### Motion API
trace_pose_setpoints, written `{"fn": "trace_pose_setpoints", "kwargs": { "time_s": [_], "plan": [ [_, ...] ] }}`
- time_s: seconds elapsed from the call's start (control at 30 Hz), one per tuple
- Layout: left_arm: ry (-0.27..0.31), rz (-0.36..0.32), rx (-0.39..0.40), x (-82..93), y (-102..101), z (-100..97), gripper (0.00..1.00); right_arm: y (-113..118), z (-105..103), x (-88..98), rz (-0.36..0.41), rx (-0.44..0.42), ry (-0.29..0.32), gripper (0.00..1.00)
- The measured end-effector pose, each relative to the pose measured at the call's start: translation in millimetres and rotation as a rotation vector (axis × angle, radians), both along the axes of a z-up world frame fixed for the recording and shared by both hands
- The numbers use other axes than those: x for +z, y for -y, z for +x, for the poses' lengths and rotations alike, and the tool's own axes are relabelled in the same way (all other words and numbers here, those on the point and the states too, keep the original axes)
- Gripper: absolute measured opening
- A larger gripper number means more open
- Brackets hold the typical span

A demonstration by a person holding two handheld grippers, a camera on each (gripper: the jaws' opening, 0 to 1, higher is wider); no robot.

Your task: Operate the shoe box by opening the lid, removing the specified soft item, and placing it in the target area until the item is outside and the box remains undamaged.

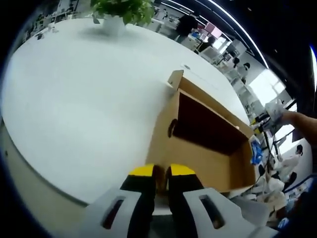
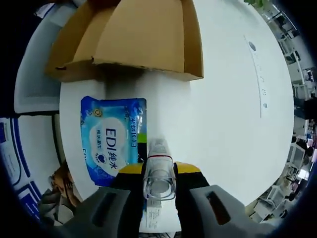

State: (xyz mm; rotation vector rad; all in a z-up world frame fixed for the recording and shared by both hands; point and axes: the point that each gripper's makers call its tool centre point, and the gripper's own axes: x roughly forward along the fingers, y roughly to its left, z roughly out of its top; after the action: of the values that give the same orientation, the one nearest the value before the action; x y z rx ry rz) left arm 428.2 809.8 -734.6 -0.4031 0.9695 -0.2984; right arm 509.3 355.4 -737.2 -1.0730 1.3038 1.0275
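The brown cardboard shoe box (image 1: pixel 198 144) lies open on the white table (image 1: pixel 74 99), its dark inside showing. My left gripper (image 1: pixel 161 172) is shut on the box's near wall, and cardboard shows between the yellow tips. A blue wet-wipes pack (image 2: pixel 114 144) lies flat on the table (image 2: pixel 223 124) just outside the box (image 2: pixel 133 34). A corner of the pack (image 1: pixel 254 149) also peeks past the box's far end. My right gripper (image 2: pixel 159 171) is shut on a small white bottle with a clear cap (image 2: pixel 159 173), beside the pack's right edge.
A potted green plant (image 1: pixel 119 12) stands at the far side of the table. A person's forearm (image 1: pixel 302 120) comes in at the right edge. The table's rim (image 1: pixel 44 183) runs close to my left gripper. Desks and people fill the room behind.
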Motion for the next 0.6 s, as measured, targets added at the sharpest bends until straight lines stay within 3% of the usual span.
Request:
{"fn": "trace_pose_setpoints", "kwargs": {
  "time_s": [0.6],
  "plan": [
    [0.001, -0.014, 0.009, -0.5, -0.4, 0.1, 0.06, -1.7, 0.6, 0.4, 0.012, -0.015, -0.006, 0.25]
  ]
}}
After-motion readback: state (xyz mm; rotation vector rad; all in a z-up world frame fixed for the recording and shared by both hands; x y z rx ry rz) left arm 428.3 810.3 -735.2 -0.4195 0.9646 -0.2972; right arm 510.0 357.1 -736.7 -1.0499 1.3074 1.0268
